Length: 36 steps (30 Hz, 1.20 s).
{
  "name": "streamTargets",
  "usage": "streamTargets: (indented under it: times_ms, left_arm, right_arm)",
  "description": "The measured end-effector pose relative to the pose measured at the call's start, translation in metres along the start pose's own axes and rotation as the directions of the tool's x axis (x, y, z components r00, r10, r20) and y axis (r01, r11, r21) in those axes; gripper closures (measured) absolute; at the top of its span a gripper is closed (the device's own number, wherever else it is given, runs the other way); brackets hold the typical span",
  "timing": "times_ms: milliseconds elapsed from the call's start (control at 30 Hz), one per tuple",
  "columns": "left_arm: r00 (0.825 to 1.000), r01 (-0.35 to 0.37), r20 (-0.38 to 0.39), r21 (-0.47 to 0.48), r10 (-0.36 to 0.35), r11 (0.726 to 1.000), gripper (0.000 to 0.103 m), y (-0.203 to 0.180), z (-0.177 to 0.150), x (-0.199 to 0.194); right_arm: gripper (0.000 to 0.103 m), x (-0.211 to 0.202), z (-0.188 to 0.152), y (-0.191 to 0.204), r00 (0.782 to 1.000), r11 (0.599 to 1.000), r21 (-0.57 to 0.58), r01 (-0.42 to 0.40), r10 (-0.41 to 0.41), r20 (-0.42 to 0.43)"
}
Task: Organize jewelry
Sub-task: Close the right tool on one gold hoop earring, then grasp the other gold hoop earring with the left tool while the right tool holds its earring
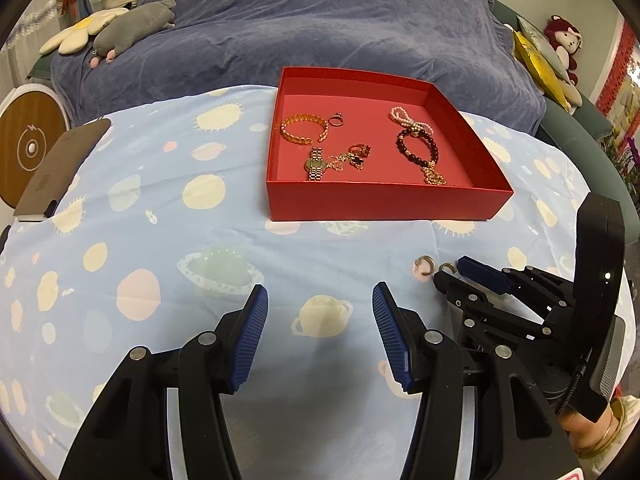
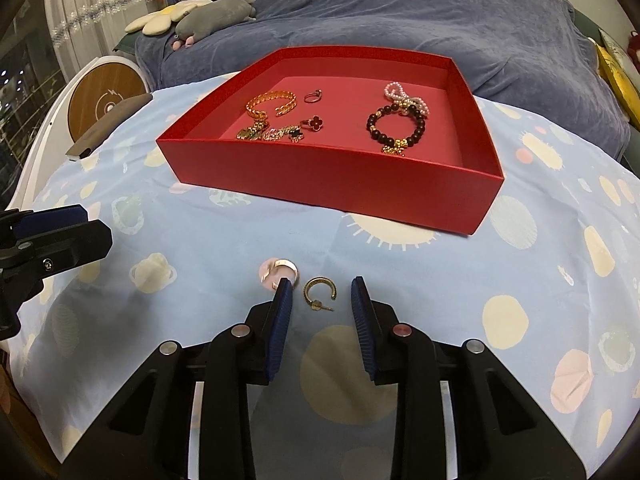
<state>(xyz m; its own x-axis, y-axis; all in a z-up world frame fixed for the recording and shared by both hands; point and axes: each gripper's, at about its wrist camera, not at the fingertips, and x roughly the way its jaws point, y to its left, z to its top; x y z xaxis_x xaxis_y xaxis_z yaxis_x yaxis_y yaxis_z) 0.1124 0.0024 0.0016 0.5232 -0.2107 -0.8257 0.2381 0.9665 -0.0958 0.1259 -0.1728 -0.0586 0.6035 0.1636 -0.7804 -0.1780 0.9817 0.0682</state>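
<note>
Box (image 2: pixel 320 184) on tabletop (image 2: pixel 520 264) at 12 o'clock w/ bracelets, rings, watch (image 1: pixel 316 164) inside; two hoop earrings (image 2: pixel 319 289) before it, between right tool (image 2: pixel 322 292) fingers; bed (image 2: pixel 400 12) behind.

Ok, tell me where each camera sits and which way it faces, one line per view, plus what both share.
Left wrist: rides the left claw, looking forward over the planet-print cloth at the red box; its own open fingers show, with the right claw at lower right.
Right wrist: rides the right claw, low over the gold hoop earring lying between its open fingers; the left claw shows at left.
Shared: the red box, two earrings on the cloth, the blue-covered bed behind.
</note>
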Motion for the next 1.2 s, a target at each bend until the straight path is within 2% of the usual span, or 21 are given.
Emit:
streamTargets:
  times_ms: [133, 433, 600, 900, 1100, 1200]
  left_arm:
    - [1.0, 0.004, -0.002, -0.004, -0.004, 1.0, 0.051, 0.001, 0.0, 0.0]
    - [1.0, 0.011, -0.011, 0.008, -0.011, 1.0, 0.051, -0.005, 0.0, 0.004]
    - [0.998, 0.051, -0.029, -0.002, -0.051, 0.999, 0.051, -0.016, 0.003, 0.015]
    - [0.994, 0.103, -0.055, 0.079, -0.099, 0.992, 0.051, -0.058, 0.005, 0.049]
    - [0.997, 0.077, -0.04, 0.138, -0.072, 0.988, 0.051, -0.078, 0.007, 0.069]
    - [0.998, 0.066, -0.028, 0.154, -0.062, 0.986, 0.062, -0.082, 0.008, 0.075]
  right_arm:
    - [0.086, 0.0, 0.001, 0.0, 1.0, 1.0, 0.004, -0.004, 0.004, -0.003]
    - [0.087, -0.005, 0.001, -0.004, 1.0, 1.0, 0.025, -0.009, 0.009, -0.008]
    - [0.087, -0.024, 0.003, -0.017, 1.0, 0.997, 0.079, -0.007, 0.007, -0.009]
    - [0.087, -0.057, 0.002, -0.046, 1.0, 0.985, 0.17, -0.018, 0.016, 0.014]
    - [0.087, -0.058, -0.003, -0.053, 1.0, 0.983, 0.184, -0.028, 0.027, 0.01]
    - [0.087, -0.06, -0.004, -0.058, 1.0, 0.981, 0.19, -0.03, 0.029, 0.01]
